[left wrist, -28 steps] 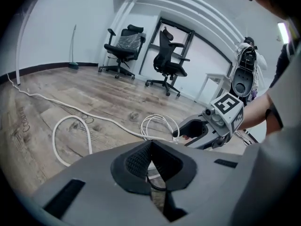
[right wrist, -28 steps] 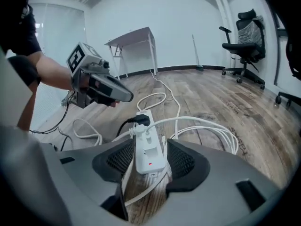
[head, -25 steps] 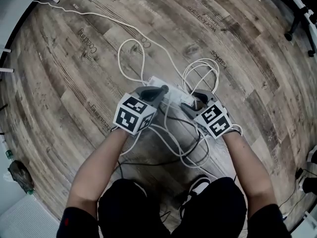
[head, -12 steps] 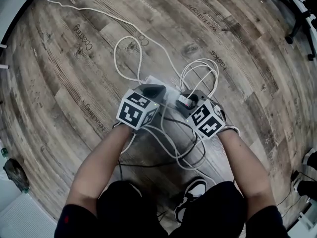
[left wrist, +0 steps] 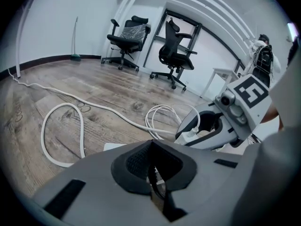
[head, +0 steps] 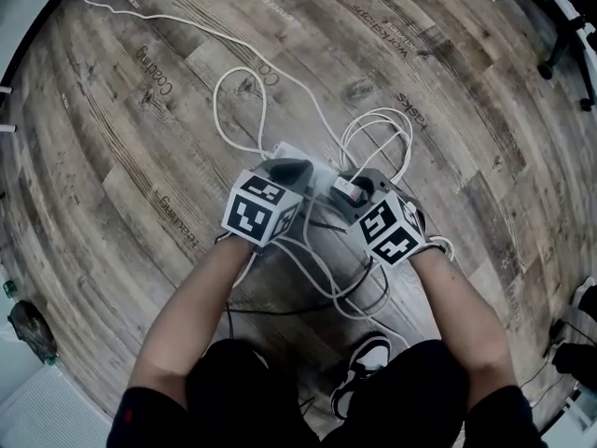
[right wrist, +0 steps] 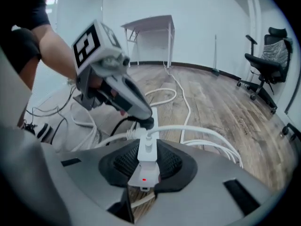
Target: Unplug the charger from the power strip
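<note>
Right tongs (right wrist: 143, 163), spread a second earlier, are now closing on the white charger (right wrist: 146, 147) pinched between them. Left tongs (left wrist: 151, 168), pressed together, rest on the power strip (head: 297, 152).

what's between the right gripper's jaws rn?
A white charger with a red light, a white cable plugged into its far end; the right gripper is closing its jaws on it. Its prongs and socket are covered by its body and the pads.

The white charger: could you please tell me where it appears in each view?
Head view: charger just right of centre.
Left gripper view: right of centre.
Right gripper view: lower centre.
Shared landmark: coiled white cable on the floor beside it.
</note>
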### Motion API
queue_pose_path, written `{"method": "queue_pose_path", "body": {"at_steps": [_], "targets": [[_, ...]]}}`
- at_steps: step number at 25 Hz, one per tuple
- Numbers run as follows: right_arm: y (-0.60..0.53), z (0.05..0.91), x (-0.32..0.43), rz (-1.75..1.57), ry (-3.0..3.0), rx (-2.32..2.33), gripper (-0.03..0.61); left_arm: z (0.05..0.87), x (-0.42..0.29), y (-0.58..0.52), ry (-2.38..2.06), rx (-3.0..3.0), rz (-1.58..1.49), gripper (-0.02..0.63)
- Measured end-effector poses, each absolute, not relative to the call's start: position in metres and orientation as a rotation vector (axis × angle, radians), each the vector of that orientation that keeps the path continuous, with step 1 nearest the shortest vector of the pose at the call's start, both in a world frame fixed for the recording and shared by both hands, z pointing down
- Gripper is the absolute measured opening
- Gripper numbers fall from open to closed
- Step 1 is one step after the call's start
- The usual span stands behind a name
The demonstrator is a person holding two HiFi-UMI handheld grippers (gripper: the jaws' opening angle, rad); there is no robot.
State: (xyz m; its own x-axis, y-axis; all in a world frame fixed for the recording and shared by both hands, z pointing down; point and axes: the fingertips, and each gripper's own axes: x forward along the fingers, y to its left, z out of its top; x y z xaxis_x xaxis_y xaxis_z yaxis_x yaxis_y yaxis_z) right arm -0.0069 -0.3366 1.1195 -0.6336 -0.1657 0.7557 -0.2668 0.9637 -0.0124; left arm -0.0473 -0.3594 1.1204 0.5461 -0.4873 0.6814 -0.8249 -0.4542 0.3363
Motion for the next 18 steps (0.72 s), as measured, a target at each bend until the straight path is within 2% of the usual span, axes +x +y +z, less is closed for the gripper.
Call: {"method": "queue_pose_path", "body": {"at_steps": [8,18], "targets": [[-0.358,1.015,-0.016,0.198,-2.456,0.372,0.104,1.096,-0.055,-0.360,-1.083,2.125,0.614,0.020],[-0.371,0.820,0.030,0.303,-2.636,0.648,0.104,0.869,-0.080,-0.349,-1.299,2.301,0.326,0.020]]}}
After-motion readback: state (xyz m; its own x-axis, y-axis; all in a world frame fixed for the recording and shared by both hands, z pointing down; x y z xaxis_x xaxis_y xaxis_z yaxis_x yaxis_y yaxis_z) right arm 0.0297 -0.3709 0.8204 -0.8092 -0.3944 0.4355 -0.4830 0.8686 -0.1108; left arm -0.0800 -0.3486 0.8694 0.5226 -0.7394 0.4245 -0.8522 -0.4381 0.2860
